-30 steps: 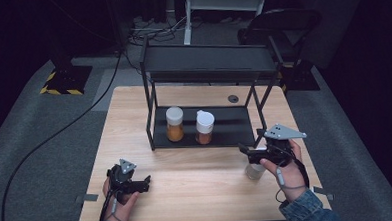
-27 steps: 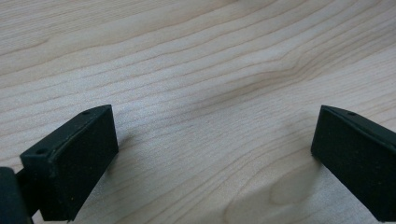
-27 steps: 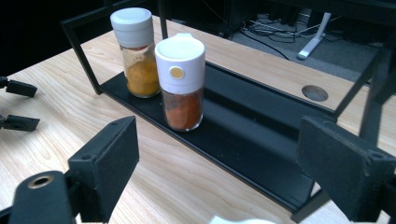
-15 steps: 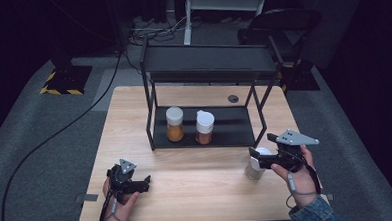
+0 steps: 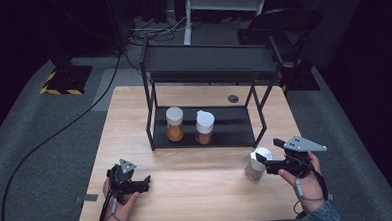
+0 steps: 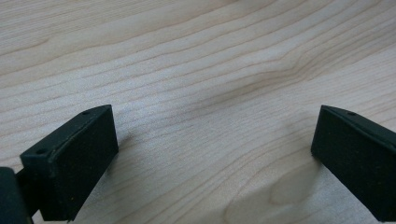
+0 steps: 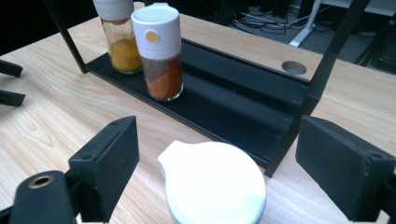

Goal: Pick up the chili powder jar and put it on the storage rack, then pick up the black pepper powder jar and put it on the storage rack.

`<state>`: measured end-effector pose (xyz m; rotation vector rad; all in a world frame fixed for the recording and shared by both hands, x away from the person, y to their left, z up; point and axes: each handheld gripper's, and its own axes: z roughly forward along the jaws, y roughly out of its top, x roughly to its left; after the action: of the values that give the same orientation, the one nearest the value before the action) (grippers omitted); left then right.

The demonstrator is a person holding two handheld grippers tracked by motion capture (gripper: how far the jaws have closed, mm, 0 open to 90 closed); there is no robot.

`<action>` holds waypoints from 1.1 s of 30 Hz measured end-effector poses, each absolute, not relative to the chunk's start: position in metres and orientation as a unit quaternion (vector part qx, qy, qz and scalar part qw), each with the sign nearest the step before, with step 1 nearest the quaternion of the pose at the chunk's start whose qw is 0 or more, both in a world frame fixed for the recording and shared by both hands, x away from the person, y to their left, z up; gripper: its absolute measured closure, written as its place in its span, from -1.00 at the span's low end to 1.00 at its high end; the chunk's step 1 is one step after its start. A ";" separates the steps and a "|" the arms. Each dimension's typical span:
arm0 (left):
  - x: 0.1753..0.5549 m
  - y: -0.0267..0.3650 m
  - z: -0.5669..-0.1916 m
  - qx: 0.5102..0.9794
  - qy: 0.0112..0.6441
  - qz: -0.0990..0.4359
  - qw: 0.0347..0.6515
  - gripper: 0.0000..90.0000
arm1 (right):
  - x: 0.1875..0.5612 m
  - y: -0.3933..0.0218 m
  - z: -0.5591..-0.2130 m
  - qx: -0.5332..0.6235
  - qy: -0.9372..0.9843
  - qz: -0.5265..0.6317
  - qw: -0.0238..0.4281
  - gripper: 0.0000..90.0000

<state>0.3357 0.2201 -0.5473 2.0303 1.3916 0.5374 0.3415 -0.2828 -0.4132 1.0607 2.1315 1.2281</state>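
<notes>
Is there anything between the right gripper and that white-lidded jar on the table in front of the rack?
Nothing visible. The right gripper has its jaws open on either side of the white-lidded jar, with bare gaps between the pads and the lid.

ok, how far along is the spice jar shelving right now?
Done: two spice jars, one with yellow-orange powder and one with reddish powder, stand upright on the rack's lower shelf. In hand: the right gripper reaches around the white-lidded jar on the table, jaws open either side, not gripping. Left: grip it and probably shelve it. The left gripper rests open on the table.
</notes>
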 end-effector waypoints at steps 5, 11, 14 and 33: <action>0.336 0.220 -0.547 0.767 0.526 0.203 0.306 -0.99 | 0.339 -0.287 -0.420 0.382 0.776 0.446 0.229 -0.70; 0.336 0.220 -0.547 0.767 0.526 0.203 0.306 -0.99 | 0.337 -0.291 -0.431 0.382 0.779 0.443 0.227 -0.70; 0.336 0.220 -0.547 0.767 0.526 0.203 0.306 -0.99 | 0.337 -0.292 -0.437 0.379 0.782 0.442 0.224 -0.70; 0.336 0.220 -0.547 0.767 0.526 0.203 0.306 -0.99 | 0.338 -0.297 -0.468 0.383 0.784 0.438 0.215 -0.69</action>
<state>0.3357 0.2200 -0.5473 2.0300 1.3917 0.5378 0.3384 -0.2975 -0.4677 1.0637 2.1748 1.2158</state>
